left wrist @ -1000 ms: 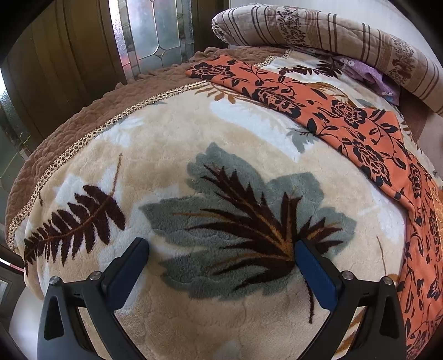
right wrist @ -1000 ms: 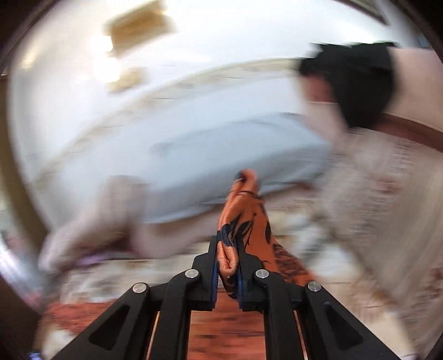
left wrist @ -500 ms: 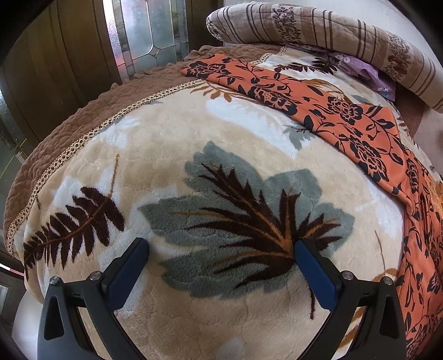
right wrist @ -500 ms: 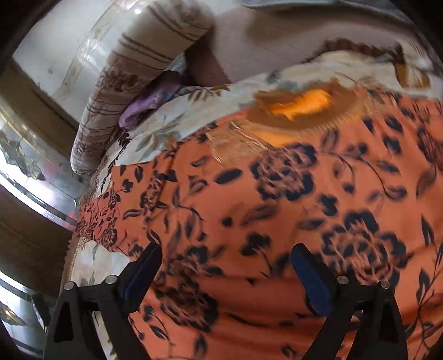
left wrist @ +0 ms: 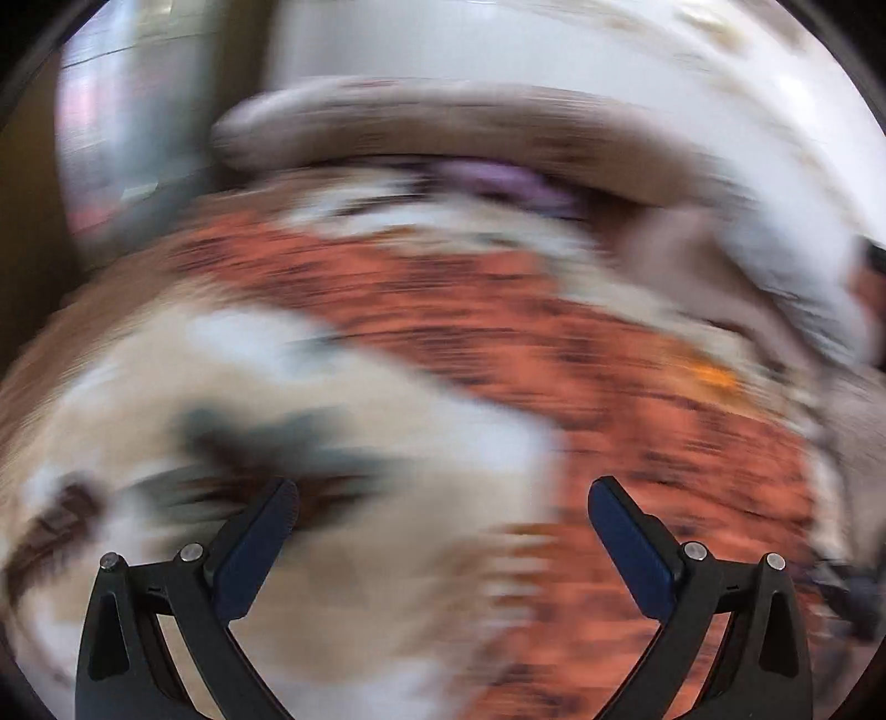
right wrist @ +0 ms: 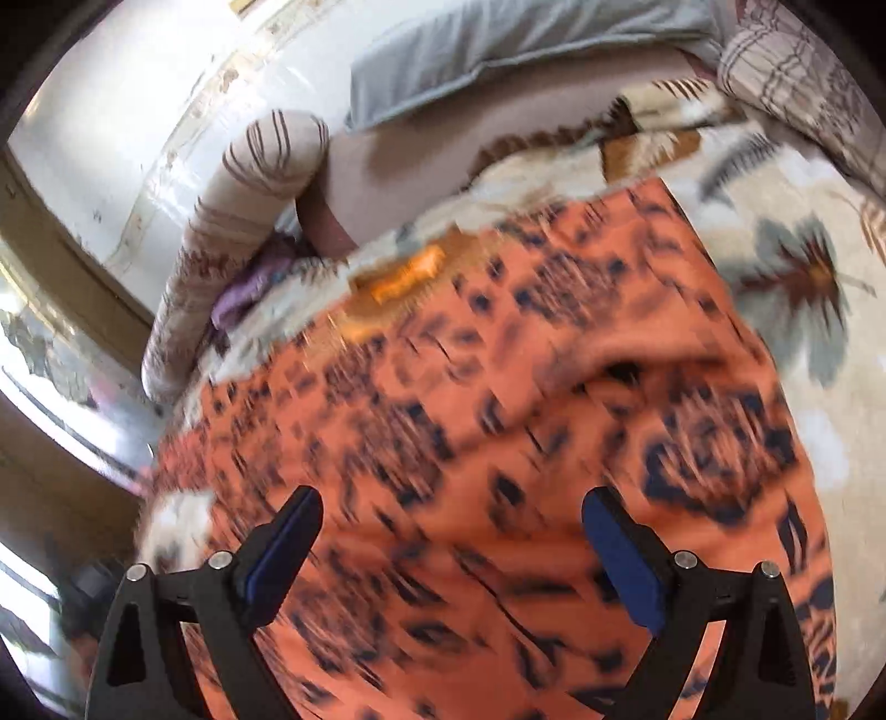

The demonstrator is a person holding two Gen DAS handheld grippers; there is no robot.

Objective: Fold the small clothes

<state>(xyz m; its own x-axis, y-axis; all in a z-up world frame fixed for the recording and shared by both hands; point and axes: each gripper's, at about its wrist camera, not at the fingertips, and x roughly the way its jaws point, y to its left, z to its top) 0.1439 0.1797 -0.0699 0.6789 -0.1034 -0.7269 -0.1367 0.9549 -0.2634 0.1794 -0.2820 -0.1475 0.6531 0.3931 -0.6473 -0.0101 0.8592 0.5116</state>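
Observation:
An orange cloth with dark flower print point(right wrist: 498, 432) lies spread on a cream leaf-patterned blanket point(right wrist: 786, 183). My right gripper point(right wrist: 451, 531) is open and empty, hovering over the cloth. In the blurred left wrist view the same cloth point(left wrist: 554, 343) runs as a band from the upper left to the lower right. My left gripper point(left wrist: 443, 515) is open and empty over the blanket point(left wrist: 166, 360), its right finger above the cloth's edge.
A striped bolster pillow point(right wrist: 238, 232) and a grey pillow point(right wrist: 498, 50) lie at the head of the bed. A purple cloth point(right wrist: 243, 288) is tucked beside the bolster. A white wall point(left wrist: 498, 39) stands behind the bolster point(left wrist: 443, 127).
My right gripper let go of the orange cloth and opened, and now looks down on it spread flat. My left gripper swings quickly toward the cloth; its view has gone blurred.

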